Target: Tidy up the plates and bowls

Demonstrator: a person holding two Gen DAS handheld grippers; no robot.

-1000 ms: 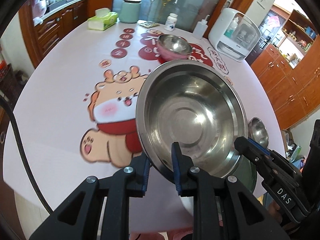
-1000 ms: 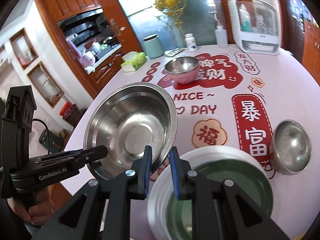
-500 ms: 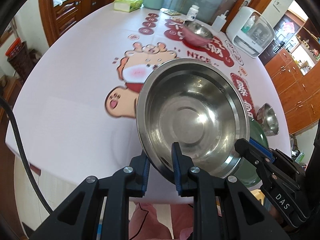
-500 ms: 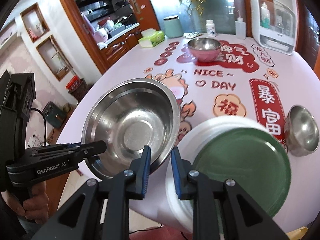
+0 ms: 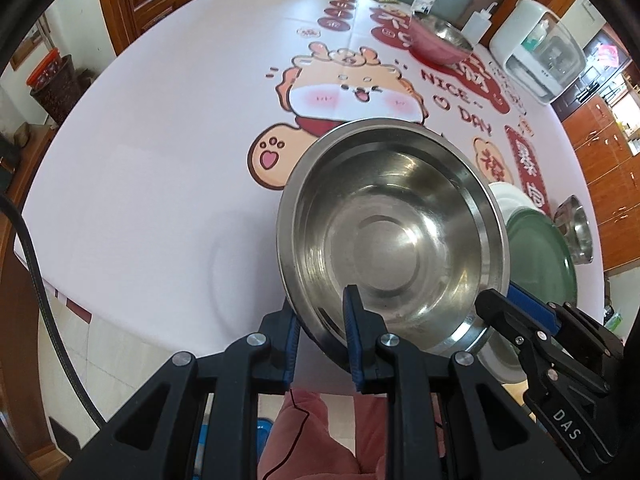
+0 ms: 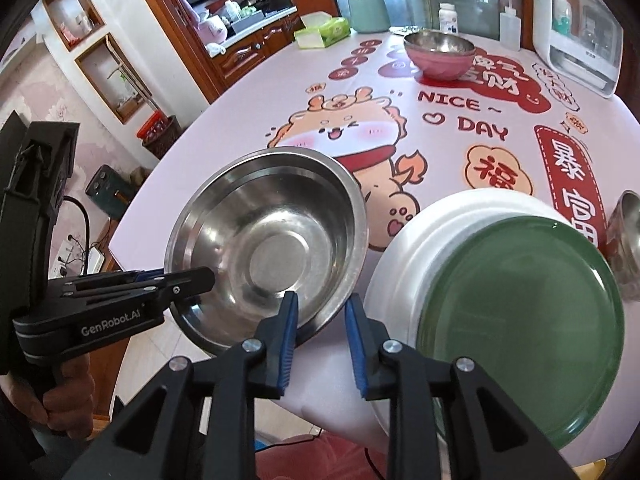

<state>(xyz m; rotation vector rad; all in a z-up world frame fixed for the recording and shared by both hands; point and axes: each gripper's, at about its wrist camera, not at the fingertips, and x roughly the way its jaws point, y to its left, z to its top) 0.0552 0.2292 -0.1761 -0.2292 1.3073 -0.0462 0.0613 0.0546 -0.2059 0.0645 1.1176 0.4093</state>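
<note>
A large steel bowl (image 5: 392, 232) (image 6: 276, 248) hangs low over the table's near edge, just left of the plates. My left gripper (image 5: 322, 340) (image 6: 208, 276) is shut on its near rim, one finger inside the bowl and one outside. My right gripper (image 6: 320, 340) (image 5: 496, 300) is at the rim's right side. Its jaws are opening, with the rim still between them but not pinched. A green plate (image 6: 520, 320) (image 5: 536, 252) lies on a white plate (image 6: 400, 264). A small steel bowl (image 6: 628, 236) (image 5: 576, 228) stands right of them.
A pink bowl with a steel lining (image 6: 438, 56) (image 5: 440, 40) sits far back on the printed tablecloth (image 6: 460, 120). Behind it are a tissue box (image 6: 322, 32), a green canister (image 6: 368, 10), bottles and a white appliance (image 6: 580, 24). A person's hand (image 6: 66, 400) grips the left tool.
Both grippers and the large bowl have come down and back toward the table's near edge beside the plates. The right jaws have widened around the rim.
</note>
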